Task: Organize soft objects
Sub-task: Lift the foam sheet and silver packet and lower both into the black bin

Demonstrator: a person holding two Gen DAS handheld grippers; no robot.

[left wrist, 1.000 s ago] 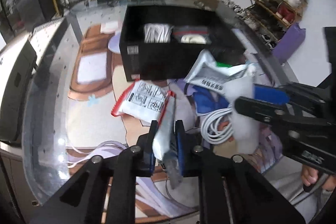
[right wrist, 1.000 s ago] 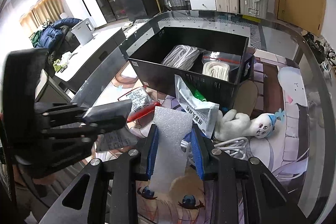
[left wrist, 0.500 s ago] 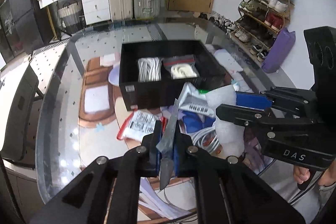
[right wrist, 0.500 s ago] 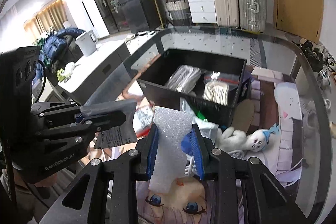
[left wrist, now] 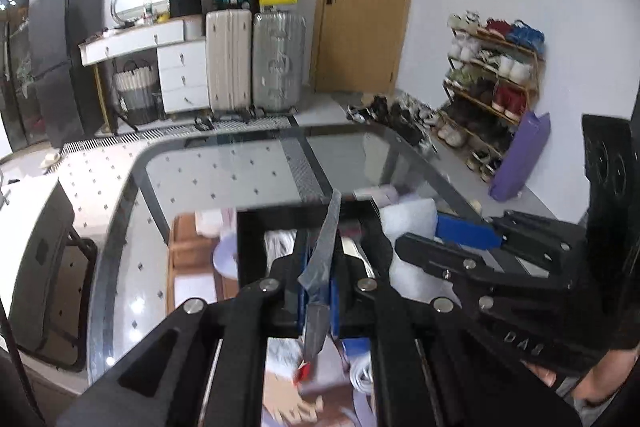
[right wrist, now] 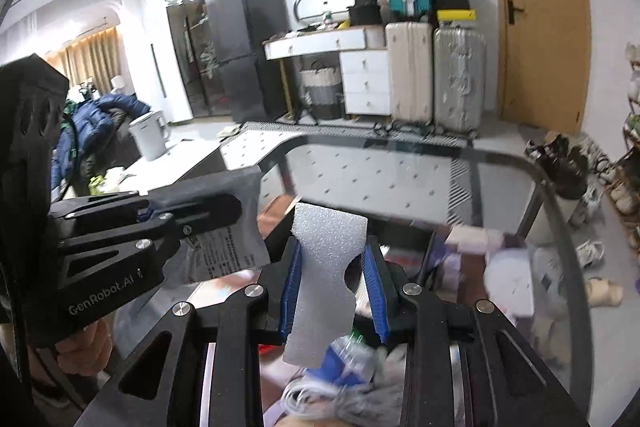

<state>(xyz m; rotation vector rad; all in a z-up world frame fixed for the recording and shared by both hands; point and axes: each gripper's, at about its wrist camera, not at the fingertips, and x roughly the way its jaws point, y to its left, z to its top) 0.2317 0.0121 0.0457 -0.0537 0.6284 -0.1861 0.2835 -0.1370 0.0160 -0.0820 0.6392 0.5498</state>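
Observation:
My left gripper [left wrist: 318, 291] is shut on a thin grey plastic pouch [left wrist: 324, 247], seen edge-on and lifted above the table. In the right wrist view the same pouch [right wrist: 224, 247] shows printed text, pinched in the left gripper [right wrist: 224, 205]. My right gripper [right wrist: 332, 283] is shut on a white foam piece [right wrist: 326, 267], which sticks up past its blue pads [right wrist: 290, 287]. The left wrist view has the right gripper [left wrist: 416, 235] at the right with the foam [left wrist: 408, 219]. A black storage box [left wrist: 256, 247] sits below, largely hidden by the fingers.
The glass table [left wrist: 224, 179] has a loose white cable [left wrist: 362, 375] and a blue item [right wrist: 344, 359] under the grippers. Beyond the table's far edge are suitcases [left wrist: 256, 59], a white drawer unit [right wrist: 364, 83], a fridge [right wrist: 244, 47] and a shoe rack [left wrist: 496, 75].
Both grippers have risen with the pouch and the foam and tilted up. The box and clutter have dropped low in view, and the room's back wall now fills the top.

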